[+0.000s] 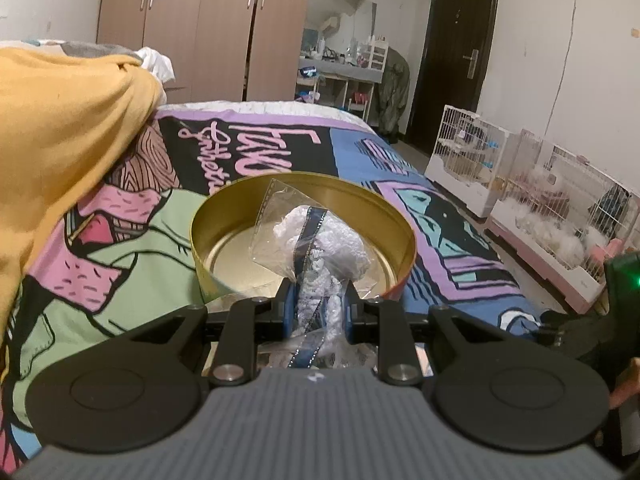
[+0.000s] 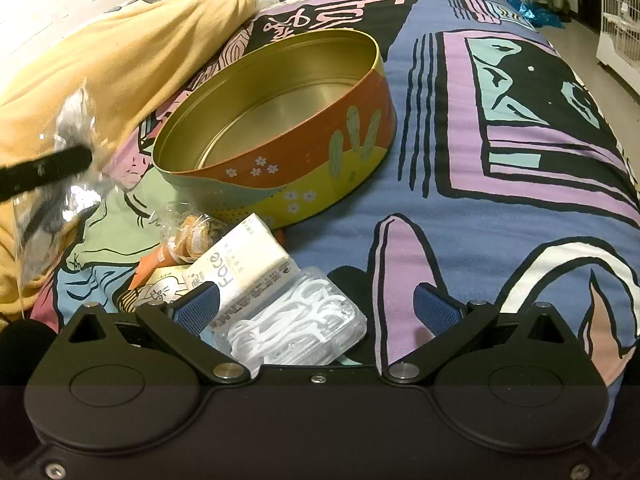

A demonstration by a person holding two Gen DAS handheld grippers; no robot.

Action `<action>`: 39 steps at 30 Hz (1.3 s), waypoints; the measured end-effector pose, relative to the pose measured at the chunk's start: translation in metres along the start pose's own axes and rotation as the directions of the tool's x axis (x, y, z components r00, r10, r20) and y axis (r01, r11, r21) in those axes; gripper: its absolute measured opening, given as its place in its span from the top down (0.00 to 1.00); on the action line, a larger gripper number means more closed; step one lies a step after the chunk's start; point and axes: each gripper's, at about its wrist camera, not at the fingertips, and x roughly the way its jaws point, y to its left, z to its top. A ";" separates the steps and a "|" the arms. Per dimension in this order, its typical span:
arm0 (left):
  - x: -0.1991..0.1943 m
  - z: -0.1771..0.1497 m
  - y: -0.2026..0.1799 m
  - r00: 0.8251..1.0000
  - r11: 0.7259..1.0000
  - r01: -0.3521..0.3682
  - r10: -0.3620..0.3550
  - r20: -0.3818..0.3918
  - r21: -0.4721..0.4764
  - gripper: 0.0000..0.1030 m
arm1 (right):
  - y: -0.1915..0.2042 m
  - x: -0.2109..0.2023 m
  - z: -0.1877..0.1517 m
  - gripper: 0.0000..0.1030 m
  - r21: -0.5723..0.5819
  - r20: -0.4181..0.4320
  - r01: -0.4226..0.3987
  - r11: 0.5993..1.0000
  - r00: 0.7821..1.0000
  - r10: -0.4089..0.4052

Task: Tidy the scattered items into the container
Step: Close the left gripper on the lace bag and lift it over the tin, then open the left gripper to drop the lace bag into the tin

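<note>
The round tin [image 2: 280,120] sits open on the patterned bedspread [image 2: 500,220], its gold inside bare. The left gripper [image 1: 318,308] is nearly closed, clamped on a clear bag of white lace with blue ribbon [image 1: 316,240], held in the air on the near side of the tin. The right gripper [image 2: 316,308] stands wide open and holds nothing, above a clear box of floss picks [image 2: 296,328], beside a tissue pack [image 2: 248,264] and a bag of sweets [image 2: 192,232], all just outside the tin.
</note>
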 end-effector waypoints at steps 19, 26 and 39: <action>0.050 0.063 -0.005 1.000 0.998 -0.020 0.019 0.013 0.066 0.75 | 0.000 0.001 0.000 0.00 0.003 -0.005 -0.005 1.000 1.000 0.005; 0.084 0.072 -0.006 0.999 0.997 -0.029 0.031 -0.029 0.075 0.75 | 0.001 0.001 0.000 0.00 0.004 -0.004 -0.007 1.000 1.000 0.007; 0.090 0.062 0.027 0.993 0.992 -0.122 0.121 -0.011 -0.032 0.00 | 0.001 0.002 0.000 0.00 0.004 -0.004 -0.002 1.000 1.000 0.003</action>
